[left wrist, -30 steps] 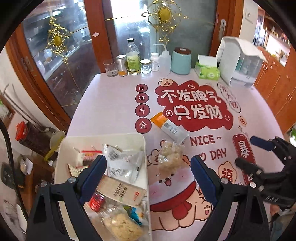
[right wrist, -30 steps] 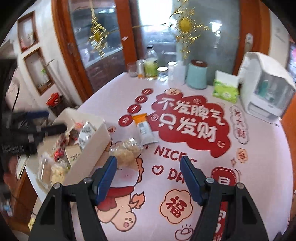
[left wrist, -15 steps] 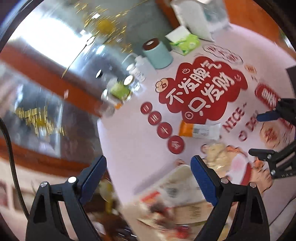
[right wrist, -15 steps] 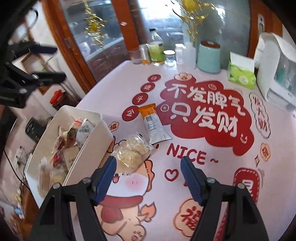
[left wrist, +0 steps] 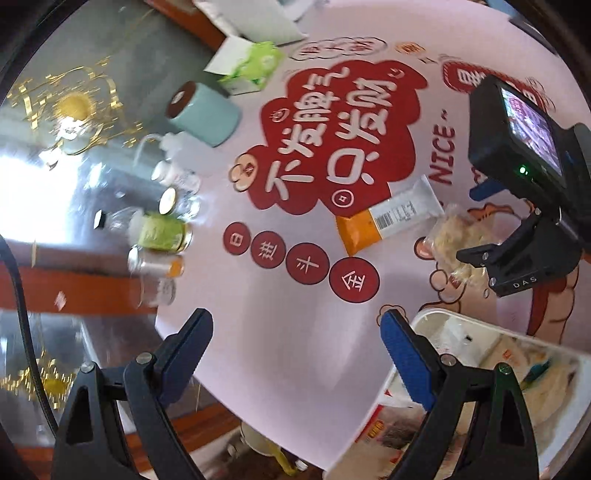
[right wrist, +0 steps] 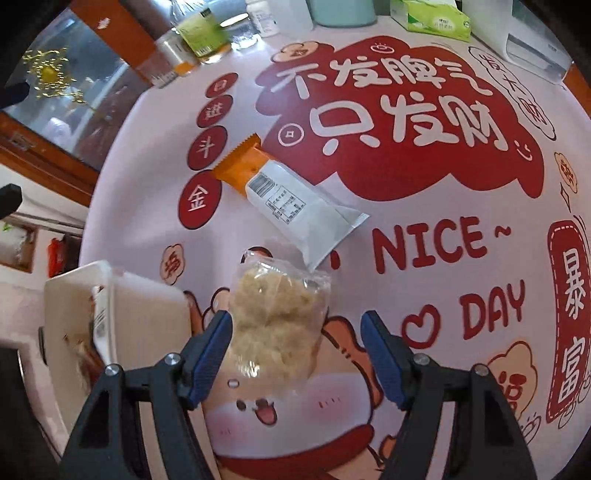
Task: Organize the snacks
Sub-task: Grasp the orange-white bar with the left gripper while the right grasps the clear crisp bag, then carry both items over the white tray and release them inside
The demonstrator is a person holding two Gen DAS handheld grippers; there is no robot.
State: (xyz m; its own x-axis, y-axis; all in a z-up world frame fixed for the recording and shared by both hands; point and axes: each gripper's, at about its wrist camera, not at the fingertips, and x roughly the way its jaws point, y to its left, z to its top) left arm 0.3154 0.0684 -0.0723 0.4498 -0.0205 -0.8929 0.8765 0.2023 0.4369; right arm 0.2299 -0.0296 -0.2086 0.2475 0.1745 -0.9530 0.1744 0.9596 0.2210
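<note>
A clear bag of pale crisp snack (right wrist: 277, 317) lies on the printed tablecloth. My right gripper (right wrist: 297, 354) hangs open just over it. The bag sits between the fingers, close to the left pad (right wrist: 212, 354) and well apart from the right one. Behind it lies an orange and white snack bar (right wrist: 288, 199). A white bin (right wrist: 147, 295) holding several snack packs stands to the left. My left gripper (left wrist: 295, 354) is open and empty over the table's edge, with the bin's rim (left wrist: 428, 317) by its right finger. The bar (left wrist: 388, 218) and bag (left wrist: 454, 240) lie beyond it.
Along the table's far edge stand bottles and jars (right wrist: 199, 29), a teal canister (left wrist: 201, 112), a green tissue box (right wrist: 432, 18) and a white appliance (right wrist: 532, 40). The right gripper's black camera block (left wrist: 517, 122) is close on the left view's right side.
My right gripper has come down over the clear bag, which now lies between its fingers. The left gripper has rolled and shifted; the bin now shows at its lower right.
</note>
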